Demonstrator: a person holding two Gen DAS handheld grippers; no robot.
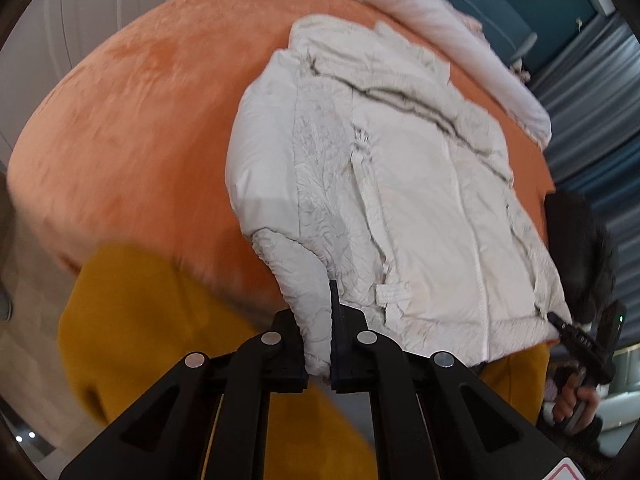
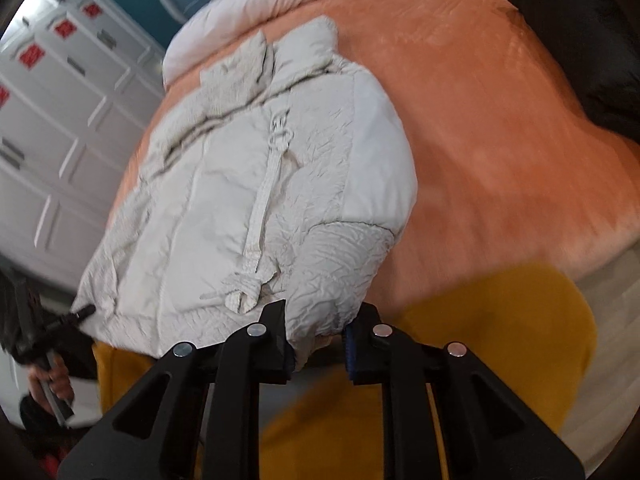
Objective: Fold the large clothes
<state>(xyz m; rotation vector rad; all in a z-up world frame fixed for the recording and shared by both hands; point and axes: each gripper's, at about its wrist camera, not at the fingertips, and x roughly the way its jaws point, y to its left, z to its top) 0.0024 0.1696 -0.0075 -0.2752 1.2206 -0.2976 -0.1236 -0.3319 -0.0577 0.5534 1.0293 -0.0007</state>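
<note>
A white puffer jacket (image 1: 400, 168) lies front up on the orange bedspread (image 1: 132, 128), its sleeve folded alongside the body. My left gripper (image 1: 318, 344) is shut on the jacket's sleeve cuff at the near bed edge. In the right wrist view the same jacket (image 2: 240, 184) lies ahead, and my right gripper (image 2: 318, 344) has its jaws around the hanging cuff with a visible gap on the right side. The other gripper (image 1: 576, 340) shows at the jacket's far hem corner; it also shows in the right wrist view (image 2: 78, 314).
A pale pink duvet (image 1: 432, 12) lies bunched at the head of the bed. A mustard yellow cloth (image 1: 140, 320) hangs below the near bed edge. White drawers with red labels (image 2: 60, 92) stand beside the bed. A dark garment (image 2: 580, 40) lies at the far right.
</note>
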